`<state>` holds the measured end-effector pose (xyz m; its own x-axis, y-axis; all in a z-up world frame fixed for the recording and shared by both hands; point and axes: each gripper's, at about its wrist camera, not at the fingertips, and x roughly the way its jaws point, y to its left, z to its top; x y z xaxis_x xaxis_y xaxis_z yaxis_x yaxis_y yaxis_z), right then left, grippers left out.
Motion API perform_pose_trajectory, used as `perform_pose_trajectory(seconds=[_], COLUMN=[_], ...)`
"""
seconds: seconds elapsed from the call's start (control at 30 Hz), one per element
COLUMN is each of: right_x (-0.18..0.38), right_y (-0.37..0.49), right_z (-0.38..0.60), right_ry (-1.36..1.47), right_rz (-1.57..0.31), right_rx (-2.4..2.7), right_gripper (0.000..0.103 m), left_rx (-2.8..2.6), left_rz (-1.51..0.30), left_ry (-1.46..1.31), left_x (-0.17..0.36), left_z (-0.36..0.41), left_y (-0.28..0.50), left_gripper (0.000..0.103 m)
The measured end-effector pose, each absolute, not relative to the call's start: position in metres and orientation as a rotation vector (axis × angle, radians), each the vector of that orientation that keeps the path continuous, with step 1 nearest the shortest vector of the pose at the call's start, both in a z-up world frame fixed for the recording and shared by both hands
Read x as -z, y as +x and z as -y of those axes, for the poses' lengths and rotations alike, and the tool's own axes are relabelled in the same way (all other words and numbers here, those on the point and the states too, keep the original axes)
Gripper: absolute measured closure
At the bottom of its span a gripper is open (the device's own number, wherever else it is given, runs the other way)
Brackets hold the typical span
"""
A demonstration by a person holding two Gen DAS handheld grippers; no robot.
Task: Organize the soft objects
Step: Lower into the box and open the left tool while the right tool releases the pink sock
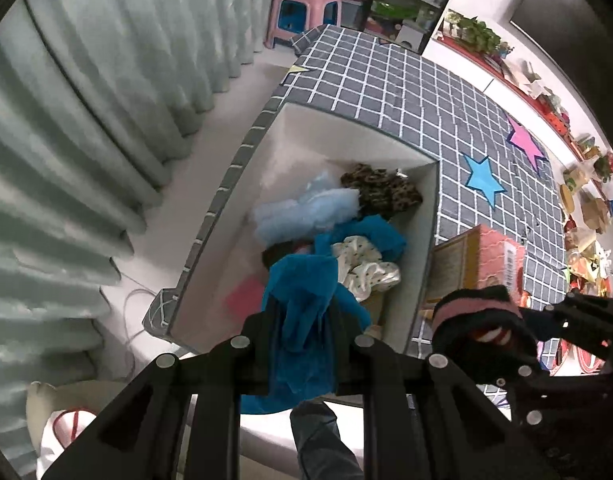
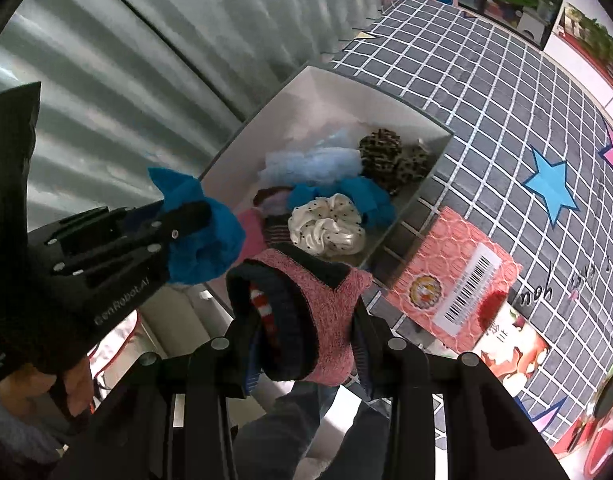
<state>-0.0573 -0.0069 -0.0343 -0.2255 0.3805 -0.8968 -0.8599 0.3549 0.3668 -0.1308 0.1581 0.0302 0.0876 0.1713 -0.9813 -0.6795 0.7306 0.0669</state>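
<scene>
Both loads hang above the white box [image 1: 422, 216]: the left hand-held gripper [image 1: 302, 320] is clenched on a blue cloth [image 1: 302, 292], the right hand-held gripper [image 2: 306, 320] on a pink sock bundle [image 2: 318, 312]. I'd lower each well inside the walls before letting go, so nothing drapes over the rim.

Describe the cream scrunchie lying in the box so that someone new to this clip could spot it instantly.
Find the white open-topped storage box set into the grey grid-patterned cover. Among the soft things heaped inside, look at the near end, next to the bright blue cloth. There lies the cream satin scrunchie with small dark dots: the only glossy, pale, ruffled ring, unlike the leopard-print scrunchie farther back.
</scene>
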Motion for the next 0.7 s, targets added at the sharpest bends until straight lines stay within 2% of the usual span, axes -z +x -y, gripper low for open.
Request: perform_pose_trajectory(seconds=[0.17, 0.23, 0.27, 0.3, 0.33, 0.4, 0.47, 0.5, 0.7], right_x=[0.038, 0.038, 0.036, 0.034, 0.032, 0.025, 0.019, 0.016, 0.013], right_y=[-0.058, -0.058, -0.057, -0.055, -0.053, -0.049, -0.046, -0.043, -0.039], right_z=[-0.004, -0.01, -0.013, -0.016, -0.019, -0.023, -0.024, -0.025, -0.024], right_ry=[-0.496, -0.499, -0.498, -0.493, -0.485, -0.48, -0.473, -0.469, -0.499], right_rz=[-1.36, -1.352, -1.345, -1.34, -1.333, -1.304, -1.281, -1.267, -1.247], right_rx=[-1.231, -1.23, -1.23, -1.229, -1.23, -1.215, -1.211, -1.201, -1.164], right_gripper=[0.064, 0.064, 0.062, 0.053, 0.049, 0.023, 0.004, 0.002, 0.002], left_rx=[-0.68, -0.69, -0.701, -0.711, -0.721, -0.742, -0.745, -0.747, -0.783], left_rz=[-1.368, -1.37, -1.366, -1.361, -1.355, -1.346, -1.346, -1.349, -1.32], left_ry=[-0.484, -0.49, -0.492, -0.496, -0.5, -0.496, -0.492, -0.494, -0.478], left_x=[-0.019, -0.017, -0.016, -0.016, -0.016, -0.017, -0.018, -0.018, -0.027], left_z=[-0.164, -0.166, -0.167, -0.168, -0.169, -0.172, -0.175, -0.176, -0.181], left_y=[-0.138, -0.14, -0.141, -0.142, -0.143, -0.146, -0.148, -0.149, -0.151], left_gripper=[0.083, 0.075, 0.069, 0.054, 0.035, 0.022, 0.021, 0.021, 0.021])
